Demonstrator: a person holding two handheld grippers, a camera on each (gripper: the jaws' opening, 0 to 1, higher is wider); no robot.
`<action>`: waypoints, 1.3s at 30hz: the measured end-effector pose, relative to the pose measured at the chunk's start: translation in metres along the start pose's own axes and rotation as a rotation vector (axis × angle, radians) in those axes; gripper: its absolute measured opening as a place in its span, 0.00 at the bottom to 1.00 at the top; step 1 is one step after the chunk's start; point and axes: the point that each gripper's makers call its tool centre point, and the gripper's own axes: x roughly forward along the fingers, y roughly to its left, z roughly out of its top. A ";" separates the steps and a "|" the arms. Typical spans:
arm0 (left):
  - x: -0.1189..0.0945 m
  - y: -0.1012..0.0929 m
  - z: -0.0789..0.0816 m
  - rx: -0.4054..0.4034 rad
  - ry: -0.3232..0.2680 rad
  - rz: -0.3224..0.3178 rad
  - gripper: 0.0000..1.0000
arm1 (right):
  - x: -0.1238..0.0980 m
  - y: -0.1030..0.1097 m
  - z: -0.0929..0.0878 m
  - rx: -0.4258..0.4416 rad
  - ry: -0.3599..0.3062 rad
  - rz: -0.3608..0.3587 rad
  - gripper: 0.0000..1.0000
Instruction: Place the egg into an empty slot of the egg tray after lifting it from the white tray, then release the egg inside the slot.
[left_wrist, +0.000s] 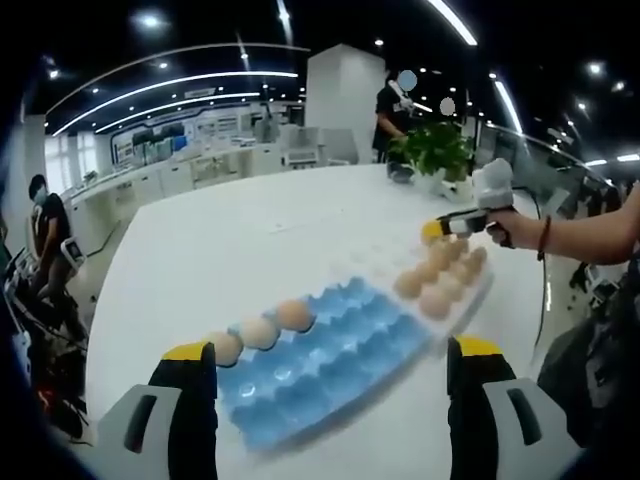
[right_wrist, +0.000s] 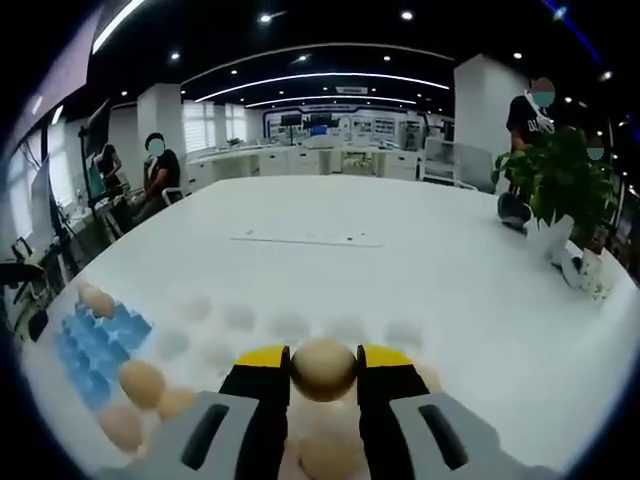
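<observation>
My right gripper (right_wrist: 323, 362) is shut on a tan egg (right_wrist: 323, 372), held just above the white tray (right_wrist: 290, 325), where several more eggs (right_wrist: 142, 382) lie beside bare hollows. The blue egg tray (right_wrist: 95, 340) sits to the left with an egg (right_wrist: 98, 300) in it. In the left gripper view the blue egg tray (left_wrist: 345, 335) lies ahead with three eggs (left_wrist: 260, 332) in a row along its far left edge. My left gripper (left_wrist: 332, 365) stands open at its near side with nothing between the jaws. The right gripper (left_wrist: 443, 228), in a person's hand, hovers over the white tray (left_wrist: 372, 262).
Both trays rest on a wide white round table (right_wrist: 420, 260). A potted plant (right_wrist: 555, 180) stands near its far right edge, plant (left_wrist: 435, 150). People sit and stand at desks beyond the table. A thin strip (right_wrist: 305, 239) lies on the far side.
</observation>
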 end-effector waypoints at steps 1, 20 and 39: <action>0.000 0.000 0.000 -0.001 0.000 0.000 0.97 | 0.000 0.000 0.001 0.002 -0.001 0.002 0.26; -0.001 0.005 0.000 -0.004 0.003 0.018 0.97 | 0.019 -0.002 0.002 0.007 0.011 0.029 0.29; -0.002 0.006 -0.001 -0.006 0.006 0.022 0.97 | 0.021 -0.005 0.002 0.049 0.023 0.027 0.28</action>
